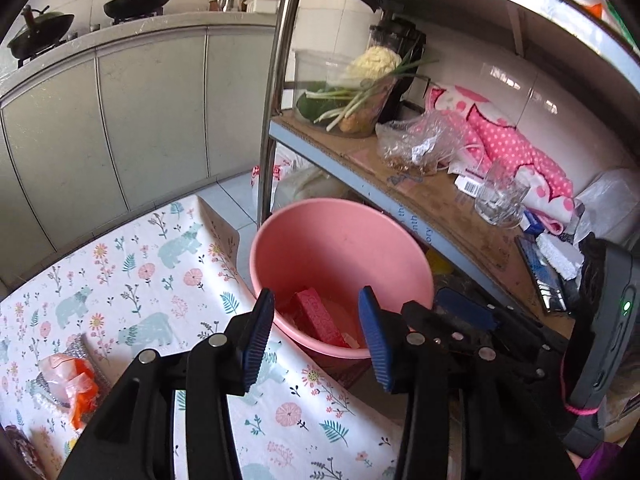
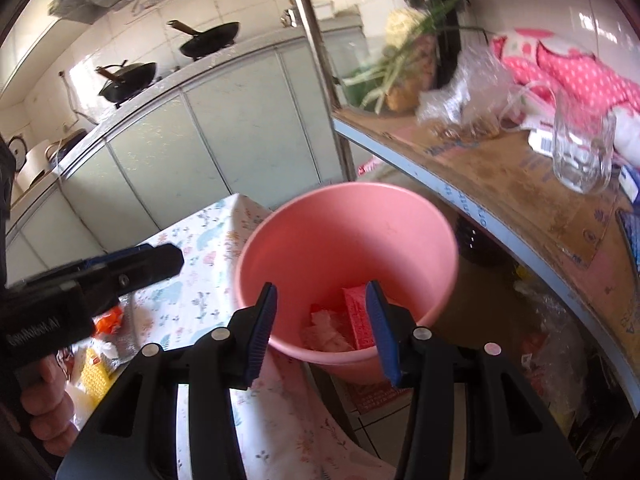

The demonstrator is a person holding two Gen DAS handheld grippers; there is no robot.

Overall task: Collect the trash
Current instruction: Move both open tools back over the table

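Note:
A pink bucket [image 1: 340,248] stands on the floor beside the table's edge; it also shows in the right wrist view [image 2: 348,236]. Inside lie a red box [image 1: 320,320] and crumpled paper [image 2: 326,332]. My left gripper [image 1: 316,336] is open and empty over the bucket's near rim. My right gripper [image 2: 324,328] is open and empty above the bucket. On the floral tablecloth [image 1: 152,280] lies an orange and white wrapper [image 1: 76,380]. More wrappers [image 2: 96,364] lie under the left gripper's body in the right wrist view.
A metal shelf [image 1: 420,184] stands right of the bucket with vegetables [image 1: 360,92], a plastic bag [image 1: 420,144], a glass jar [image 1: 500,196] and pink cloth [image 1: 508,136]. Kitchen cabinets [image 1: 140,120] with woks [image 1: 136,0] stand behind.

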